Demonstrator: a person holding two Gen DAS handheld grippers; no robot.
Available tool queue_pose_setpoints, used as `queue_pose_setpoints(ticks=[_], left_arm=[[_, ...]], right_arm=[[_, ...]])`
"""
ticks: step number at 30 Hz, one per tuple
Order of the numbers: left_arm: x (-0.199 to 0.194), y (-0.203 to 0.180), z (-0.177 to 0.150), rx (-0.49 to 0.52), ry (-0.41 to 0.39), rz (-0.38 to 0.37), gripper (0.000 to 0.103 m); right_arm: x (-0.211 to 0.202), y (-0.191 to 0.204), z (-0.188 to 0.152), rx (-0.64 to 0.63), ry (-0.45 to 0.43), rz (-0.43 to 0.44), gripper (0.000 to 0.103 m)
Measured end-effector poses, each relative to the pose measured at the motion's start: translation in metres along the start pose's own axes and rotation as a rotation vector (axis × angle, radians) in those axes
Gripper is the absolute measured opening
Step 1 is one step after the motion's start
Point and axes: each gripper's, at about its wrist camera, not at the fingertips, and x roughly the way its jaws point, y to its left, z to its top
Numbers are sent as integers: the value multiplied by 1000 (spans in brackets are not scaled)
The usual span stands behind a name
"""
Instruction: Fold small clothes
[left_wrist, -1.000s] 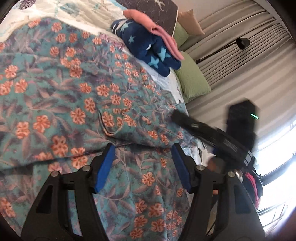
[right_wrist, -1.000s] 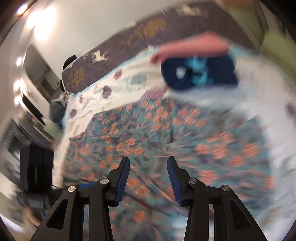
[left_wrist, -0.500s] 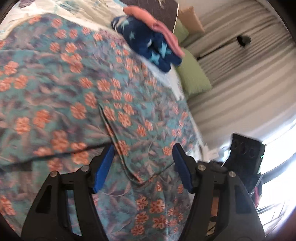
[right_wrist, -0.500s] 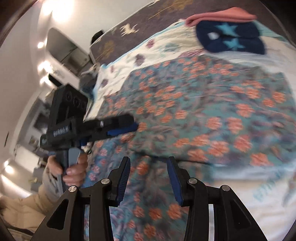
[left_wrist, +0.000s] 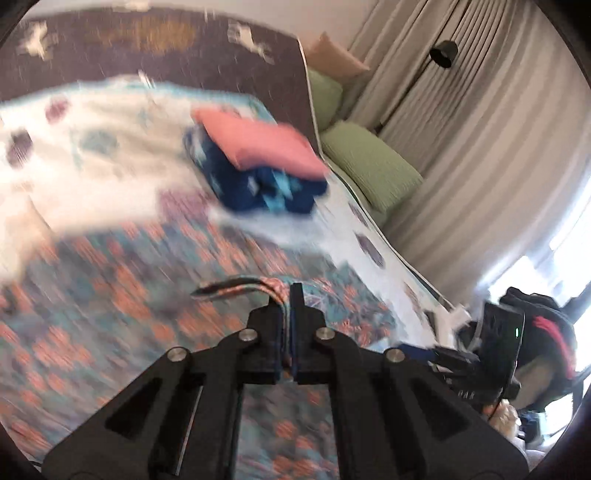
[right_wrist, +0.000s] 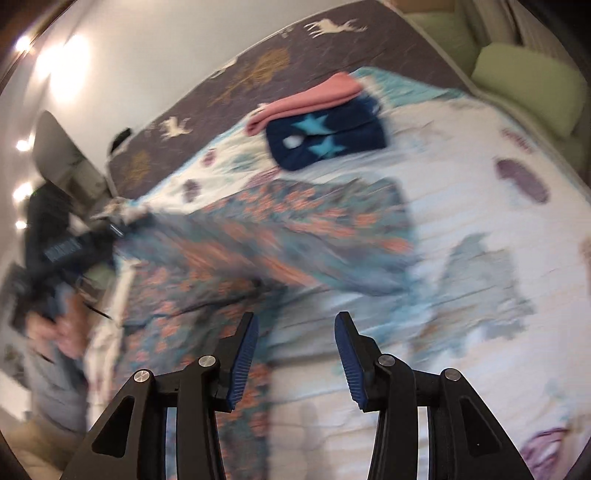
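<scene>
Left wrist view shows my left hand-held gripper (left_wrist: 287, 295) pinched tight on a fold of the flowery cloth (left_wrist: 110, 302). Its jaws have just been closing, and the thin edge of the cloth sticks out between them. The cloth is teal with orange flowers and lies spread on the bed (left_wrist: 74, 177), lifted a bit where I pinch it. The picture is blurry, so I cannot see the pattern well.

Farther up the bed sits a small pile: a pink folded cloth (left_wrist: 266, 147) lying on top of a dark blue one with light stars (left_wrist: 266, 192). Green pillows (left_wrist: 369, 166) lie beside the bed, near the grey curtain (left_wrist: 480, 147).

Right wrist view shows my right hand-held gripper (right_wrist: 295, 347) with its jaws apart and nothing between them. It hangs over the near edge of the flowery cloth (right_wrist: 295, 229), where cloth meets the white bed cover (right_wrist: 480, 177). At the left I see my other hand (right_wrist: 55, 325) holding its gripper, blurry, at the far corner of the cloth.
</scene>
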Motion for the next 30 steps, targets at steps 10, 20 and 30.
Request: queue_pose_setpoints(ticks=[10, 20, 30], left_arm=[[-62, 73, -1, -40, -86, 140, 4], [-106, 122, -19, -84, -139, 243, 4], [-97, 171, -62, -170, -73, 332, 4]], right_arm=[[44, 27, 6, -71, 66, -105, 53], [76, 62, 17, -126, 80, -177, 53], [89, 67, 20, -140, 94, -200, 53]])
